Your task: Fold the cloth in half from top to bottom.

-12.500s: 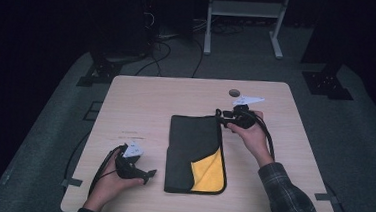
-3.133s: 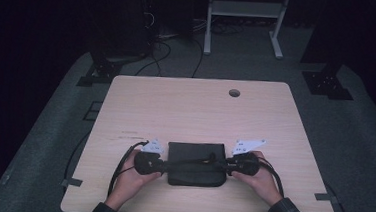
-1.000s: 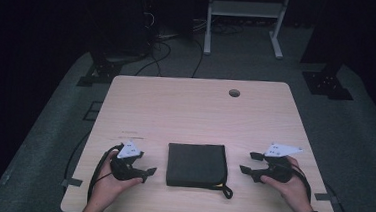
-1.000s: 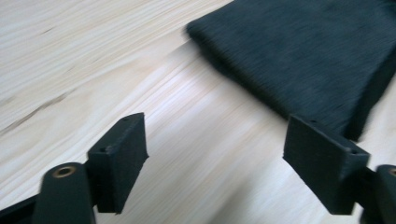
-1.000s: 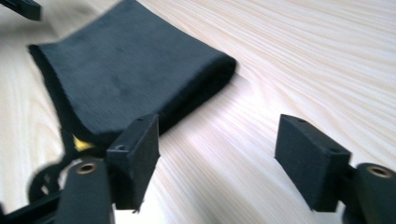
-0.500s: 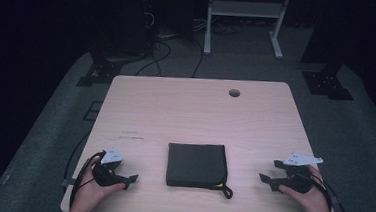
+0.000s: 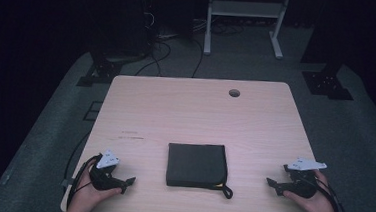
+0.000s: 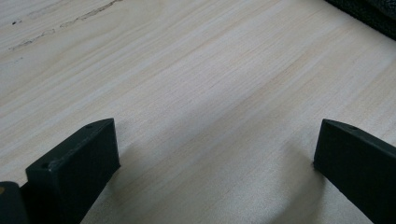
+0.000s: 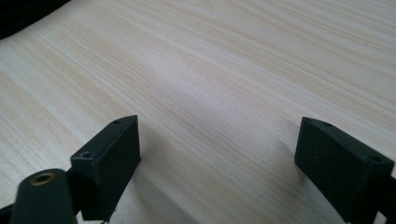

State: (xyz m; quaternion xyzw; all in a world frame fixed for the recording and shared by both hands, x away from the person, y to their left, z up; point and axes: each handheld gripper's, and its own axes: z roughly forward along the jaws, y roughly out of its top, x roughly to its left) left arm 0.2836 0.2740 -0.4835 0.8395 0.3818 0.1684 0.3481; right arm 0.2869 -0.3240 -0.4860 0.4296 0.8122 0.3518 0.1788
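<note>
A: Your left gripper (image 7: 129, 181) sits at about 7 o'clock on the pale wooden table (image 7: 195, 116), in your left hand (image 7: 87, 196). In the left gripper view its jaws stand wide apart over bare wood, nothing between them.

B: And the other one?

A: Your right gripper (image 7: 270, 182) rests at about 4 o'clock, in your right hand (image 7: 314, 205), jaws spread and empty too, as the right gripper view shows.

B: Where is the cloth?

A: The black folded square cloth (image 7: 195, 164) lies flat between your two grippers, at 6 o'clock near the front edge, well apart from both. A thin yellow edge shows at its lower right corner, and a black cord loop (image 7: 226, 191) trails from there.

B: Anything in your way?

A: Nothing lies between either gripper and the cloth. A round cable hole (image 7: 234, 92) sits at 1 o'clock, far off. The left gripper view catches a dark corner of the cloth (image 8: 369, 14) at its upper right; the high view alone shows the white metal frame (image 7: 245, 17) and cables (image 7: 165, 44) on the grey floor beyond.
</note>
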